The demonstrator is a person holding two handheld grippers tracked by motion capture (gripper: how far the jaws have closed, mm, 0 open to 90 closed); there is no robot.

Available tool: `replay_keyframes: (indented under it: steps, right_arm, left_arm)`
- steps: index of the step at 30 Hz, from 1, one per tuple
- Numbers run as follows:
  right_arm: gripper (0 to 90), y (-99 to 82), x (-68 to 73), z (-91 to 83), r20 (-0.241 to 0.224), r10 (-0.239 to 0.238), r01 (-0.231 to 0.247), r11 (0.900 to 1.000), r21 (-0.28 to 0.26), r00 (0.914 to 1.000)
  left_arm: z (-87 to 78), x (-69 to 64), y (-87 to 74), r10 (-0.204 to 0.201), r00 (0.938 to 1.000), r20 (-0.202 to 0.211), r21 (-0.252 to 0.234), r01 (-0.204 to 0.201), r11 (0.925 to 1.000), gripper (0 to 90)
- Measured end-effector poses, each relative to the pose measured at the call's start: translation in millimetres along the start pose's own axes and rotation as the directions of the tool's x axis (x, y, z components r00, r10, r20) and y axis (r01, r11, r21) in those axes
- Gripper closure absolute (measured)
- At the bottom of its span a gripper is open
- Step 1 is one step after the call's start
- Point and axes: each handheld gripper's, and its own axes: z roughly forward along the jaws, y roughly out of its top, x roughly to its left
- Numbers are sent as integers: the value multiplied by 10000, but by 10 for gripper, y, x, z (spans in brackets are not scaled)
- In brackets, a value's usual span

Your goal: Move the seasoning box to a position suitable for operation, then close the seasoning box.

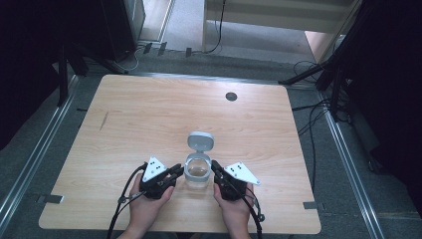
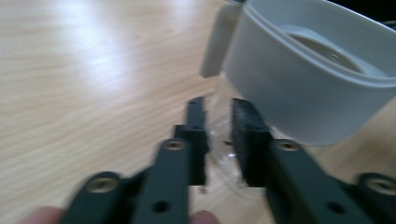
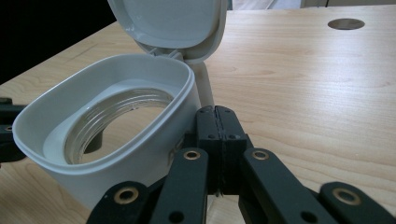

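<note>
A clear jar with a grey collar stands near the table's front edge, its flip lid swung up and back. My left gripper reaches its left side. In the left gripper view the jaws stand a narrow gap apart, with the jar's clear wall in the gap below the collar; I cannot tell if they touch it. My right gripper is at the jar's right side, jaws pressed together beside the collar, under the raised lid.
The wooden table has a round cable hole at the back right. Dark stands and cables surround the table on the floor. A person's hands hold both grippers at the front edge.
</note>
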Motion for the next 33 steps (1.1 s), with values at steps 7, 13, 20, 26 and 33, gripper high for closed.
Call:
replay_keyframes:
  steps: [7, 13, 20, 26, 33]
  right_arm:
    - [900, 208, -164, -9, -572, -235, 227, 9996, -148, 9981]
    - [900, 559, -357, 69, -829, -29, 12, 9998, -197, 9966]
    - [900, 871, -369, 228, -1118, -102, 128, 9997, 225, 9937]
    - [900, 993, -315, 277, -1207, -443, 463, 9988, 139, 9917]
    - [900, 1027, -214, 241, -1623, -839, 789, 9962, -372, 9832]
  left_arm:
    - [-237, 441, -99, -1, 9972, -751, -423, -31, 9991, 315]
    - [-553, 876, -249, -610, 9821, -1782, -287, 568, 9980, 129]
    - [-595, 997, -304, -1268, 9755, -1798, -734, 1152, 9906, 133]
    - [-557, 986, -306, -1270, 9780, -1654, -673, 1172, 9908, 133]
    - [-548, 1021, -301, -1465, 9796, -1373, -618, 1391, 9883, 132]
